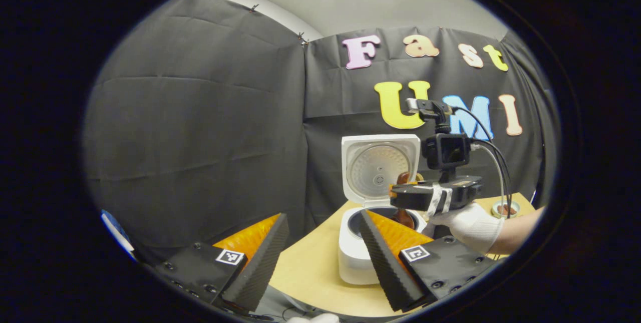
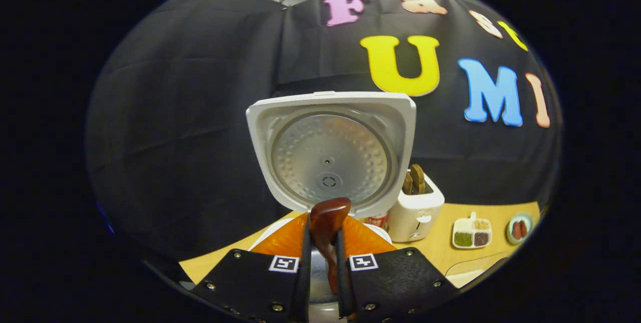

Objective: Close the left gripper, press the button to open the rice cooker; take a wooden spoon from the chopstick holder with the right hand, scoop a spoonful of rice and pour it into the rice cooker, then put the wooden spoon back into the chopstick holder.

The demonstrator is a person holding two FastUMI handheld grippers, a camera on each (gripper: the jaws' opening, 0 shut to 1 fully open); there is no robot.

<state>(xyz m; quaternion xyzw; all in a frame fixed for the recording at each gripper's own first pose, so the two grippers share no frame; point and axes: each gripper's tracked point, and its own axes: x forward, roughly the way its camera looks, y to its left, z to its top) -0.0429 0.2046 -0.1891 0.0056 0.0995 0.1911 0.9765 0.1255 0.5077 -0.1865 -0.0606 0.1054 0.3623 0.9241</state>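
Observation:
The white rice cooker (image 1: 350, 258) stands on the wooden table with its lid (image 1: 380, 168) swung up. My left gripper (image 1: 323, 215) is open, short of the cooker and empty. A gloved hand (image 1: 470, 225) holds my right gripper (image 1: 395, 195) over the pot's opening. It is shut on the brown wooden spoon (image 1: 403, 219), whose lower end dips into the pot. In the right gripper view my right gripper (image 2: 324, 228) clamps the spoon (image 2: 328, 210) roughly upright before the open lid (image 2: 330, 157). Whether rice lies on the spoon is hidden. The white chopstick holder (image 2: 415, 208), with wooden handles in it, stands right of the cooker.
A small white tray (image 2: 471, 233) with coloured grains in compartments and a round dish (image 2: 519, 228) sit on the table (image 2: 440, 248) to the right of the holder. The black cloth wall stands close behind the cooker. The table's left edge runs just beside the cooker.

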